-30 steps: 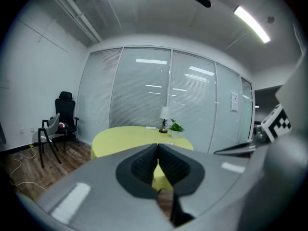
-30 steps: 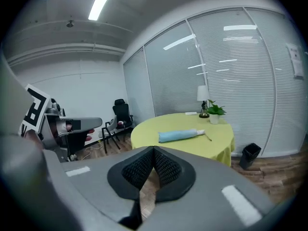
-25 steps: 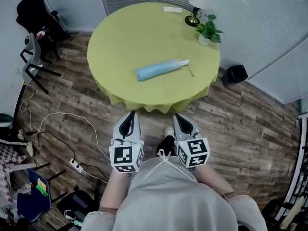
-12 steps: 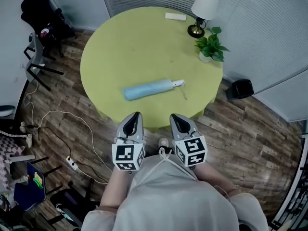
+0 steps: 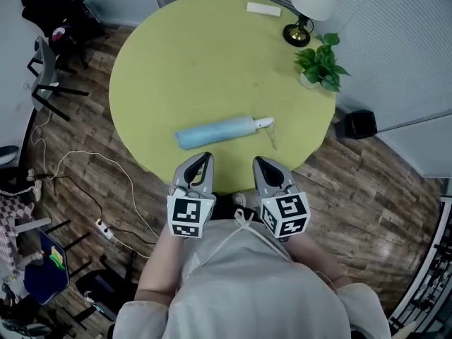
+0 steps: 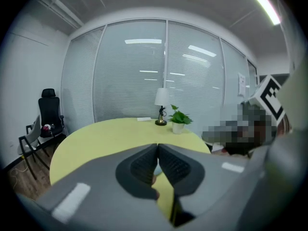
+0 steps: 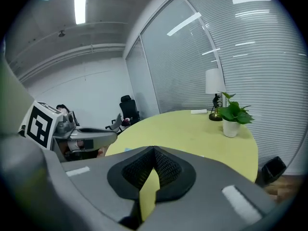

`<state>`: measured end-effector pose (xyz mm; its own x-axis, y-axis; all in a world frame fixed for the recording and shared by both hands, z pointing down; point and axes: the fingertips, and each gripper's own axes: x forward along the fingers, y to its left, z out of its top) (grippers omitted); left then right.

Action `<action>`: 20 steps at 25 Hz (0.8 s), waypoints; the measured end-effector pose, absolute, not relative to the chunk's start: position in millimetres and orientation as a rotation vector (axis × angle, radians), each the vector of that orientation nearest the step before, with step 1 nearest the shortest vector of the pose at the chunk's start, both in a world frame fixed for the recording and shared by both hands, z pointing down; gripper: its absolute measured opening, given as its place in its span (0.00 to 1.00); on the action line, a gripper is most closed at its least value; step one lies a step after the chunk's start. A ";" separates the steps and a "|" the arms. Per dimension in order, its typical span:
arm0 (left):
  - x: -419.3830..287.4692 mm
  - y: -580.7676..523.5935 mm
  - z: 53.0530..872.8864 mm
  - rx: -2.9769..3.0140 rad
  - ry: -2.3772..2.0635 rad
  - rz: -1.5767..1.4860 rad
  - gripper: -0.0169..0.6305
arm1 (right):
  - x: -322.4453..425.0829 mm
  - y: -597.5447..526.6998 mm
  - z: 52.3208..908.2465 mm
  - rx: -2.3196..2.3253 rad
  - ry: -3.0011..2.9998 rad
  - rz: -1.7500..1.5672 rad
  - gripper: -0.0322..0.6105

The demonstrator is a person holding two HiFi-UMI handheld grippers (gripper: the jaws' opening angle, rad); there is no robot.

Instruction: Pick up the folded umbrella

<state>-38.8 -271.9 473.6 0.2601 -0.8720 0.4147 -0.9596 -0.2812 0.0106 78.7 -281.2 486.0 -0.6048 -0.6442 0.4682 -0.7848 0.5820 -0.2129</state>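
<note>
The folded umbrella [image 5: 215, 131] is light blue with a white handle [image 5: 263, 123]. It lies across the near part of the round yellow-green table [image 5: 212, 62]. My left gripper [image 5: 203, 159] hovers at the table's near edge, just short of the umbrella's middle, jaws shut and empty. My right gripper [image 5: 261, 163] is beside it, below the handle end, also shut on nothing. In the left gripper view the shut left gripper [image 6: 157, 146] hides the umbrella, with the table [image 6: 106, 138] beyond. The right gripper view shows the right gripper [image 7: 153, 149] closed at the tips.
A table lamp [image 5: 311, 6], a potted plant [image 5: 321, 62] and a small white box [image 5: 263, 8] stand at the table's far right. A black bin [image 5: 360, 123] sits on the wooden floor to the right. Chairs [image 5: 49, 69] and a cable with a power strip [image 5: 106, 228] lie left.
Both grippers have moved forward from over the floor to the table's near edge, close to the umbrella. Their jaws stayed shut.
</note>
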 end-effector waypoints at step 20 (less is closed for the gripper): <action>-30.8 -363.8 650.8 2.395 -0.594 1.583 0.65 | 58.9 -369.9 536.9 1.229 -2.306 0.749 0.05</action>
<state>-30.8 -363.8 650.8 0.3424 -0.2151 0.9146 -0.4399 -0.8969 -0.0463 58.9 -369.9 536.9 -0.5211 -0.6199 0.5867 -0.8464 0.4641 -0.2613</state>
